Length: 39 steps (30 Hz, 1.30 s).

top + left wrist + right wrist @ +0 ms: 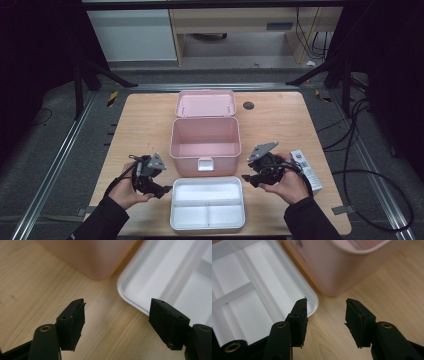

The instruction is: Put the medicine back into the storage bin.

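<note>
Bare wood beside my white divided plastic tray [207, 202], near the open pink plastic box [204, 140]; my left gripper [167, 189] and right gripper [245, 177] gape, holding nothing.

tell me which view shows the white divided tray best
The high view: the whole white tray lies in front of the pink box, all three compartments visible. The left gripper view catches one blurred corner; the right gripper view shows a corner with its dividers.
</note>
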### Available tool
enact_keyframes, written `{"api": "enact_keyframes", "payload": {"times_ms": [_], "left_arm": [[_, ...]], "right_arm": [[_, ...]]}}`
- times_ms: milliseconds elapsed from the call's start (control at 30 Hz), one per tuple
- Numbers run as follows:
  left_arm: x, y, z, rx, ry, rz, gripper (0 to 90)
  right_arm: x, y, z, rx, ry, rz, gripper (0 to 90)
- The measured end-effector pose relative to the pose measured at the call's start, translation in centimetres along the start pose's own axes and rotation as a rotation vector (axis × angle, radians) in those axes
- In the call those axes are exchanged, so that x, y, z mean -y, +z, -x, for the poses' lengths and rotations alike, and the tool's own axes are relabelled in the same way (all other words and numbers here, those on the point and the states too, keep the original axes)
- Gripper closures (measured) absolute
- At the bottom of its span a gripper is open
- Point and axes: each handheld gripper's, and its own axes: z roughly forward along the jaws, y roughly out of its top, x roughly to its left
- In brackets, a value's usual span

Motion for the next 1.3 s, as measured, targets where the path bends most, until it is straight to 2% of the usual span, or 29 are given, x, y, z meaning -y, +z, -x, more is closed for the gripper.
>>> {"api": "enact_keyframes", "payload": {"times_ms": [100, 200, 433, 533, 600, 800, 967, 1067, 1300], "left_arm": [[0.6, -0.2, -0.9, -0.052, -0.12, 0.067, 27.1], [1.2, 0.0, -1.6, -0.083, -0.194, 0.098, 26.1], [2.6, -1.1, -3.2, -0.128, -0.271, 0.156, 26.0], [3.2, -1.4, -3.5, -0.142, -0.282, 0.167, 26.3], [3.6, -1.5, -3.7, -0.16, -0.283, 0.161, 26.4], [4.3, -1.5, -4.1, -0.183, -0.281, 0.15, 26.6], [4.6, -1.2, -4.2, -0.188, -0.292, 0.141, 27.1], [4.6, -0.9, -4.1, -0.178, -0.288, 0.133, 27.5], [4.6, -0.6, -4.0, -0.181, -0.271, 0.114, 27.7]], "right_arm": [[-0.2, -0.9, 0.8, 0.038, 0.043, 0.032, 50.3], [-0.2, -1.5, 1.4, 0.12, 0.073, 0.038, 49.5], [0.0, -3.1, 2.8, 0.198, 0.192, 0.08, 48.9], [0.1, -3.9, 3.2, 0.228, 0.247, 0.103, 46.4], [0.3, -4.4, 3.3, 0.249, 0.261, 0.106, 45.0], [1.7, -5.4, 4.4, 0.309, 0.329, 0.076, 42.1], [3.0, -6.1, 5.1, 0.369, 0.353, 0.055, 40.0], [3.9, -6.4, 5.6, 0.38, 0.389, 0.051, 37.4], [5.8, -6.2, 6.4, 0.4, 0.414, 0.001, 34.9]]}}
